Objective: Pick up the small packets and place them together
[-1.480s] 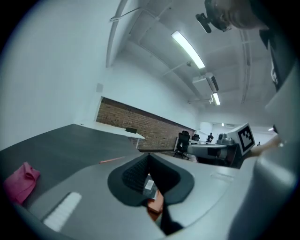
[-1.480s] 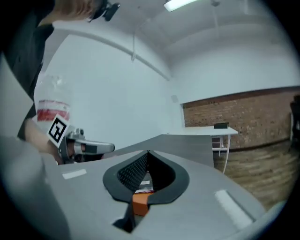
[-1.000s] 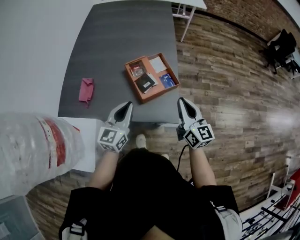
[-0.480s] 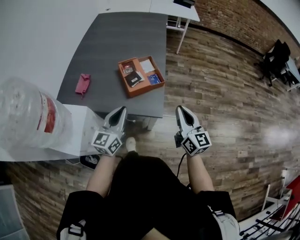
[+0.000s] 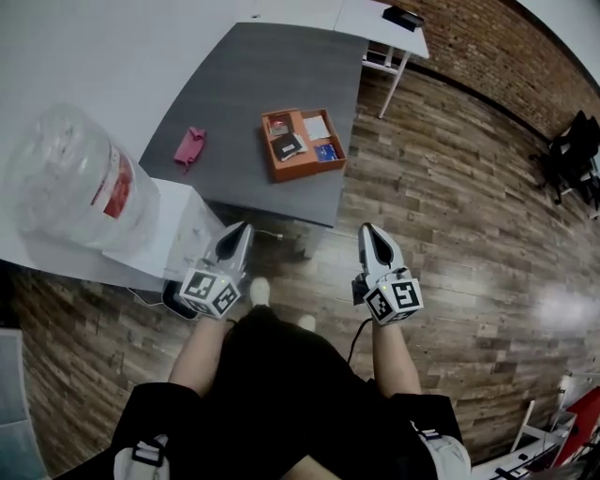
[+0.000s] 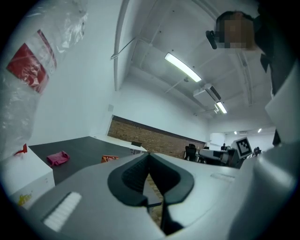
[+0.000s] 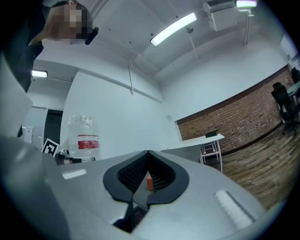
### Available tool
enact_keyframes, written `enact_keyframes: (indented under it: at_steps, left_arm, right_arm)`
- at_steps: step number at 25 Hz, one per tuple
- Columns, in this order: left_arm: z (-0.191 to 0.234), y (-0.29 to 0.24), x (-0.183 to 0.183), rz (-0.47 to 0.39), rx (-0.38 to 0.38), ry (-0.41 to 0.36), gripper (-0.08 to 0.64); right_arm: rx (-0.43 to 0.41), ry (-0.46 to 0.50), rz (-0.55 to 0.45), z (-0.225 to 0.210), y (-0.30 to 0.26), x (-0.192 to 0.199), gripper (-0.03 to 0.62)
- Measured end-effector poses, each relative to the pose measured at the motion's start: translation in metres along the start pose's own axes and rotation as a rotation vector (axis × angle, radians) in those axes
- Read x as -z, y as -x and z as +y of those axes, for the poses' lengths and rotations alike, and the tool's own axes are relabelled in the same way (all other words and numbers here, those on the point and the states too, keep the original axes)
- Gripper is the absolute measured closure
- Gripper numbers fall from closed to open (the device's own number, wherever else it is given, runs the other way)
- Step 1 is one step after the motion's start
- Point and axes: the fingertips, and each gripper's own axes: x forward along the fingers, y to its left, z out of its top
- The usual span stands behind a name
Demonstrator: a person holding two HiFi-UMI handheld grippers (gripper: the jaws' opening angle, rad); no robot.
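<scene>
An orange tray (image 5: 306, 172) sits on the dark grey table (image 5: 244, 84) and holds several small packets: a black one (image 5: 287, 146), a white one (image 5: 316, 127) and a blue one (image 5: 326, 152). Both grippers hang over the wood floor, well short of the table's near edge. My left gripper (image 5: 244, 226) is shut and empty, its tips meeting in the left gripper view (image 6: 149, 153), where the tray (image 6: 109, 159) shows far off. My right gripper (image 5: 367, 228) is likewise shut (image 7: 148, 152) with nothing held. A sliver of orange (image 7: 149, 183) shows through the hollow behind its tips.
A pink cloth (image 5: 190, 147) lies on the table left of the tray. A large water bottle (image 5: 70, 178) stands on a white cabinet (image 5: 169, 234) close to my left gripper. A white table (image 5: 384, 14) stands at the far end, and black chairs (image 5: 577, 150) at the right.
Both grippers and the person have drawn back from the table. The tray now looks smaller and farther off. The water bottle has come closer to the middle of the view.
</scene>
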Motion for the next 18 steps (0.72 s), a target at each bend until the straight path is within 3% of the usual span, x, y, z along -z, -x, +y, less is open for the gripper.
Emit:
enact_keyframes:
  at_steps: [12,18]
  left_arm:
    - [0.027,0.0,-0.015,-0.024,0.06,-0.013,0.561]
    - [0.038,-0.007,-0.028,-0.028,0.1,-0.018,0.561]
  right_arm:
    - [0.089,-0.027,0.01,0.011,-0.008,0.008,0.591]
    - [0.075,0.002,-0.003,0.025,-0.034,-0.002,0.591]
